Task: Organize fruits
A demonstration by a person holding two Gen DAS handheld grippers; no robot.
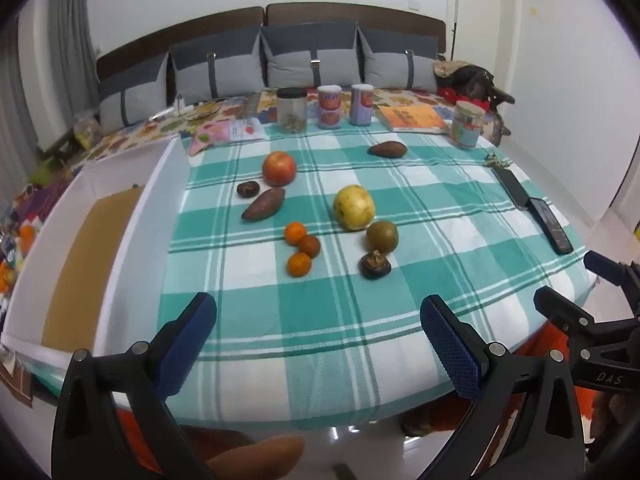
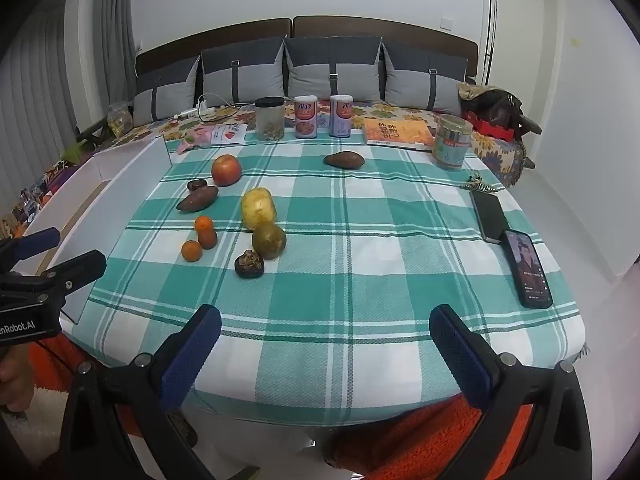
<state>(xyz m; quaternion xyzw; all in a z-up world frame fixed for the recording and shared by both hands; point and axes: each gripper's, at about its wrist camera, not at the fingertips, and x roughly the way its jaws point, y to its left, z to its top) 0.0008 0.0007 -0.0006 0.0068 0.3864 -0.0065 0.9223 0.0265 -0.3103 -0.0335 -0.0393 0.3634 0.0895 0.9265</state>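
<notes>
Both tools stand ready: we hold the left gripper [image 1: 318,332] and the right gripper [image 2: 326,340] with jaws spread wide and empty, hovering over the near edge of the checked tablecloth [image 2: 360,280]. We judge the task not yet begun. Every fruit lies loose on the cloth: the red apple [image 1: 279,168] far left, the yellow fruit [image 1: 354,207] at centre, three small oranges [image 1: 298,248] just left of it, one brown fruit [image 1: 387,149] apart at the far side. The white box [image 1: 132,248] at left appears to hold no fruit.
</notes>
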